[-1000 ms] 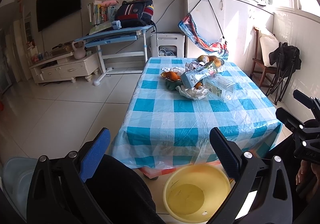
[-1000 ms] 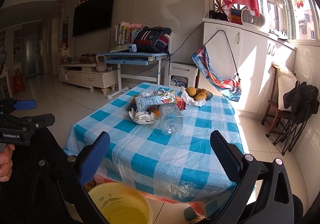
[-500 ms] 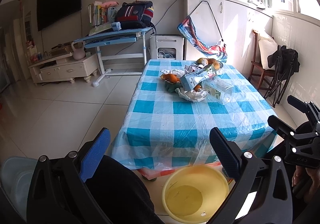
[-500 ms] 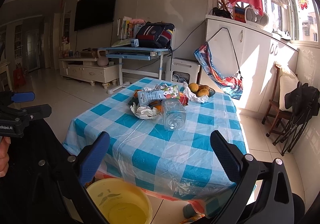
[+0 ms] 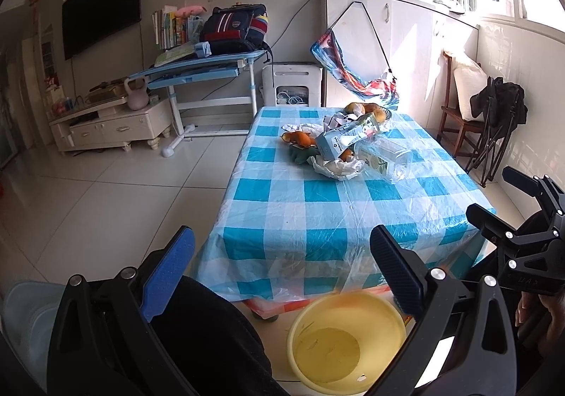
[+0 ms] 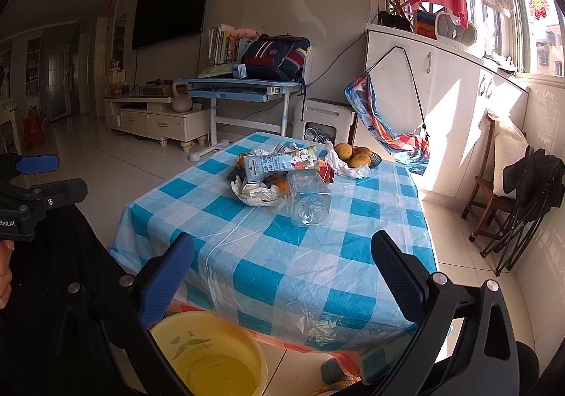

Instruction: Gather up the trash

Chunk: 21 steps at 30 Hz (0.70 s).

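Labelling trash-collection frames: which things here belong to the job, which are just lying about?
Job:
- clear plastic bottle, on its side
- milk carton
- crumpled paper
- yellow basin, on the floor by the table
- left gripper and right gripper, both open and empty

Lying about:
- fruit bowl
- backpack
- kettlebell
- folding chair

Both tools same build: matte black frames, triangular cut-outs, silver round-head screws at pivots. Left tool [image 5: 279,263]: left finger has blue textured pad [image 5: 169,272], right finger black knurled pad [image 5: 397,270]. Right tool [image 6: 280,267] identical; the left tool's body in its view shows white lettering ending "bot.AI". Person wears black clothing [image 5: 212,336], beside the blue pad.
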Motion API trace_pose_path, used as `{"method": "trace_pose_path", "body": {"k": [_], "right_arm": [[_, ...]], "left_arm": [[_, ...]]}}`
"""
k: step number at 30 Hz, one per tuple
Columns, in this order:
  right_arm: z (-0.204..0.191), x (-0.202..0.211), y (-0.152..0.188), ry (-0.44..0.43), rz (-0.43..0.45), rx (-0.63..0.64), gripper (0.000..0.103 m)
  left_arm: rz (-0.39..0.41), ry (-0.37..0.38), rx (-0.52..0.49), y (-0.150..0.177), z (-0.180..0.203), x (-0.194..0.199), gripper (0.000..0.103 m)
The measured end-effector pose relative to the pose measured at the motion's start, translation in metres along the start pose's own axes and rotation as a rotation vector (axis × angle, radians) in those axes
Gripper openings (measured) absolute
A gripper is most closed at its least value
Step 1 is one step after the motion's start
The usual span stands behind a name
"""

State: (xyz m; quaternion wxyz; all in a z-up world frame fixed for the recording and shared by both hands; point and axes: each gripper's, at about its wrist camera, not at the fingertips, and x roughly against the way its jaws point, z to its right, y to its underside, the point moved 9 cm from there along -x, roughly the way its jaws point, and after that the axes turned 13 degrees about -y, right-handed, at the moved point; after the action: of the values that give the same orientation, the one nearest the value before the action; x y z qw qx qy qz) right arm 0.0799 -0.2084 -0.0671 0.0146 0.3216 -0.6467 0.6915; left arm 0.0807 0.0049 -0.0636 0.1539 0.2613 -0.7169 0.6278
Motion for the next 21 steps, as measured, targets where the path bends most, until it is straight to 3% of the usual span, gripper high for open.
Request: {"method": "trace_pose_path", "body": {"k": [21], "right_arm": [[-0.003,-0.003,0.002,-0.010,-0.008,0.005,0.096]], "left_arm": [[-0.005,0.026,0.001,0.001,0.010,0.000,0.096]]}}
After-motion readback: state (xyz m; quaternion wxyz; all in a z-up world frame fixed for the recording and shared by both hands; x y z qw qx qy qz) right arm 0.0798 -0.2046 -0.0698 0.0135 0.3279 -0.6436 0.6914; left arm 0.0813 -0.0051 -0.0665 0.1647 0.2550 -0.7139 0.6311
